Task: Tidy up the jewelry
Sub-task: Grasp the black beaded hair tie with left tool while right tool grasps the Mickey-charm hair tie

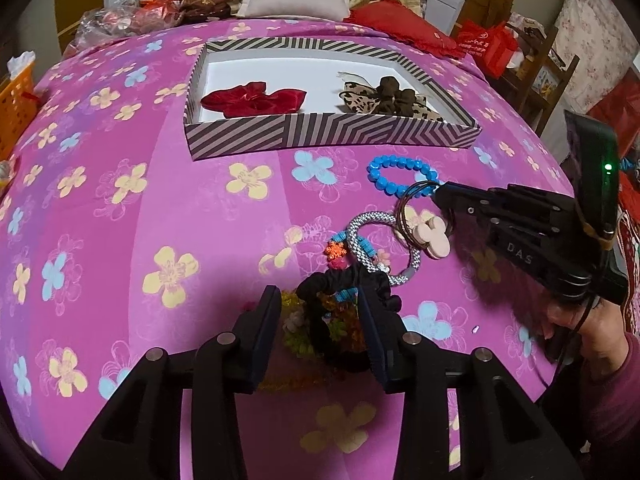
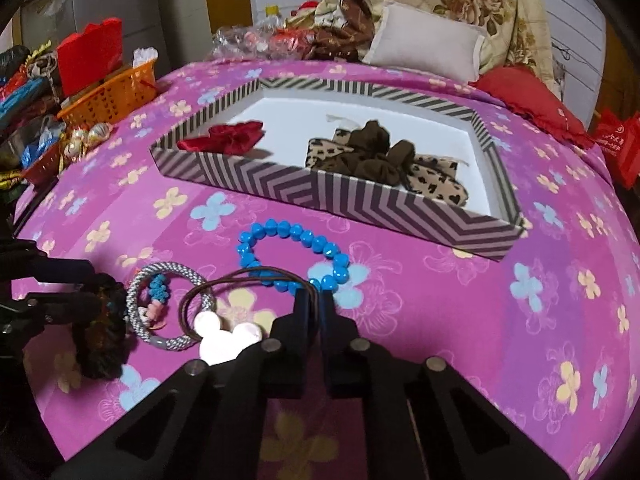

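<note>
Two grabs underway: my right gripper (image 2: 314, 300) pinches the brown hair tie (image 2: 224, 286), left gripper (image 1: 320, 320) straddles the black scrunchie (image 1: 340, 296), jaws wide; next, lift toward the striped box (image 2: 360, 204).

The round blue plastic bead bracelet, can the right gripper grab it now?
Probably not yet: the right gripper is shut on the brown hair tie with pink mouse charm, though the blue bead bracelet lies uncovered just ahead.

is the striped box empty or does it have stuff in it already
Not empty: the striped box holds a red scrunchie on one side and a brown and leopard-print hair bow on the other.
</note>
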`<state>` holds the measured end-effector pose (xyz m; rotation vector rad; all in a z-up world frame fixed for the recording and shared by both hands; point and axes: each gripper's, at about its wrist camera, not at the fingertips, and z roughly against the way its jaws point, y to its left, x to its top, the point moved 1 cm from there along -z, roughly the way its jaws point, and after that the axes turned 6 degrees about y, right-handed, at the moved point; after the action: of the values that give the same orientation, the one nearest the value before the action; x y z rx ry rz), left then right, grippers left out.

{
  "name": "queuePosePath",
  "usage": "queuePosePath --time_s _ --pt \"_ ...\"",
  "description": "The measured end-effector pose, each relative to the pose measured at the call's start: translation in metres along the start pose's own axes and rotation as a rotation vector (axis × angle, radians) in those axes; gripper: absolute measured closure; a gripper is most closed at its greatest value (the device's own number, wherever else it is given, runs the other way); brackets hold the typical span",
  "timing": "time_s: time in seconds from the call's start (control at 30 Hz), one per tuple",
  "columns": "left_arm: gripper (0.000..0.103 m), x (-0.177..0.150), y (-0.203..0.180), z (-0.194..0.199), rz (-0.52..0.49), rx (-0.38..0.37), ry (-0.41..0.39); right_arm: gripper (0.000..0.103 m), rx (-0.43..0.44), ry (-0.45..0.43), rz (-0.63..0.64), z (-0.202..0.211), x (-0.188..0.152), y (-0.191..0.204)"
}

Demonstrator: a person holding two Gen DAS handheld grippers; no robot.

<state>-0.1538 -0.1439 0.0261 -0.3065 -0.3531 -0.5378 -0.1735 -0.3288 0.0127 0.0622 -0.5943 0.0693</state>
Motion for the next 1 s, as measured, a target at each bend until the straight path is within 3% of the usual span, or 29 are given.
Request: queuePosePath --time_s 0.17,0.3,0.6,0.73,1.0 --pt "0.087 0.001 -0.002 0.001 -0.016 -0.003 -0.005 0.098 0.018 -0.031 -0.022 0.016 -0.003 -0.003" --pt "0.103 0.002 -0.003 0.0 -0.021 -0.006 -0.007 0.098 0.027 -0.033 -0.024 0.021 -0.003 -0.002" --pt "0.103 0.003 0.006 -0.001 0.011 -0.027 -0.017 0.098 0.054 -0.039 -0.045 0.025 -0.006 -0.003" --pt "0.103 0.002 0.008 0.014 0.028 -0.062 -0.05 0.098 0.062 -0.059 -0.042 0.035 -0.004 -0.002" --pt "0.103 0.009 0.001 0.048 0.032 -0.053 -0.137 0.098 0.077 -0.113 -0.033 0.059 0.002 0.005"
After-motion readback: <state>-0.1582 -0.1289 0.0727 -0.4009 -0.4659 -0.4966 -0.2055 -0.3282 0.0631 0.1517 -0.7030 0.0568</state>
